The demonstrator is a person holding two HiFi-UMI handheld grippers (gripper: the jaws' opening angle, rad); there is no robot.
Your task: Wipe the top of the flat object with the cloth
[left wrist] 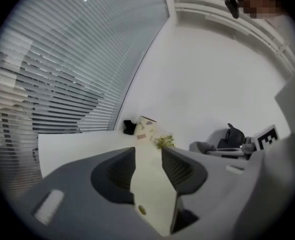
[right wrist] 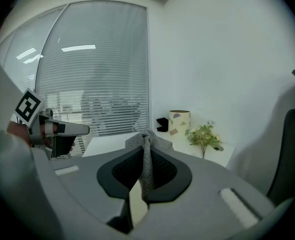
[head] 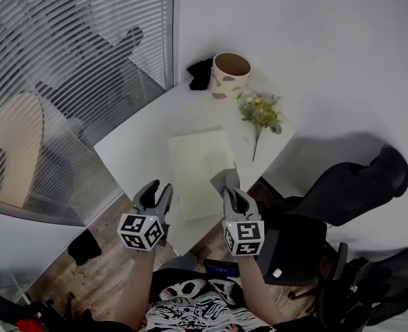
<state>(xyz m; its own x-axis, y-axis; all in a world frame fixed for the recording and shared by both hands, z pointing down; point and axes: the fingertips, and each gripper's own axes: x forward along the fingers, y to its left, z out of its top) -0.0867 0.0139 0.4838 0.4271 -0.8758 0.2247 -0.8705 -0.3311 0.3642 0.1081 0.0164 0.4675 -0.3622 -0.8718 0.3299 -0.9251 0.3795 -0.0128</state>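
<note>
Left tongs (left wrist: 148,153) apart — right tongs (right wrist: 145,150) pinched

right gripper (right wrist: 144,171) clamping grey cloth (right wrist: 146,154), white table (right wrist: 107,145) beyond

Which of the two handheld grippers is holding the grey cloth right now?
The right gripper: its jaws are shut on the grey knitted cloth. The left gripper's jaws stand apart, with nothing between them.

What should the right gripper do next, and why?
Probably lower the right gripper to press the cloth onto the flat object. The cloth is clamped between its jaws by the object's near right corner; whether it touches can't be told.
</note>
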